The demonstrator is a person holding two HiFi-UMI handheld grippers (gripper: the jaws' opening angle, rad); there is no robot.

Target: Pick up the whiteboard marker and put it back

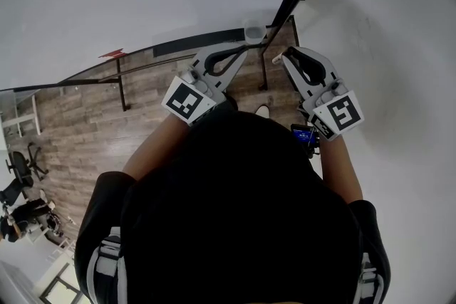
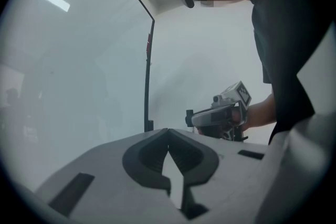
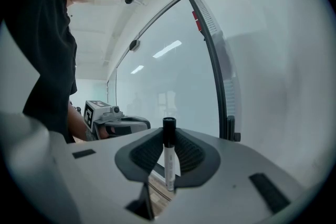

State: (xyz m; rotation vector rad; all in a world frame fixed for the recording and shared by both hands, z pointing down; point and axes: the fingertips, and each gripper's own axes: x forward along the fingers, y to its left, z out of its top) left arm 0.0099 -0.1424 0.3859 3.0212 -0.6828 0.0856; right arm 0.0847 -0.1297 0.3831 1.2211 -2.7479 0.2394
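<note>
The main risk, as we judged it, was the slim, white-barrelled, black-capped whiteboard marker (image 3: 168,160) slipping or pivoting in its grip. It stood upright across the jaws, caught by only a narrow band of pad. The cap poked above the tips and the lower barrel hung free beneath. A knock against the dark metal frame post (image 3: 223,86) of the clear glass panel (image 3: 173,76), or against the plain white wall (image 3: 273,86) just beside it, could twist the marker askew. It could also drop to the wood-patterned floor (image 1: 107,124). We could not tell where the marker's resting place was, so a misjudged release seemed possible too.

The grey plastic right hand-held gripper (image 3: 168,136) was partly closed, its dark ribbed pads pinching the marker between them. The matching left hand-held gripper (image 2: 168,132) had its jaws pressed together at the tips, with nothing between them, and it touched nothing we could see.
</note>
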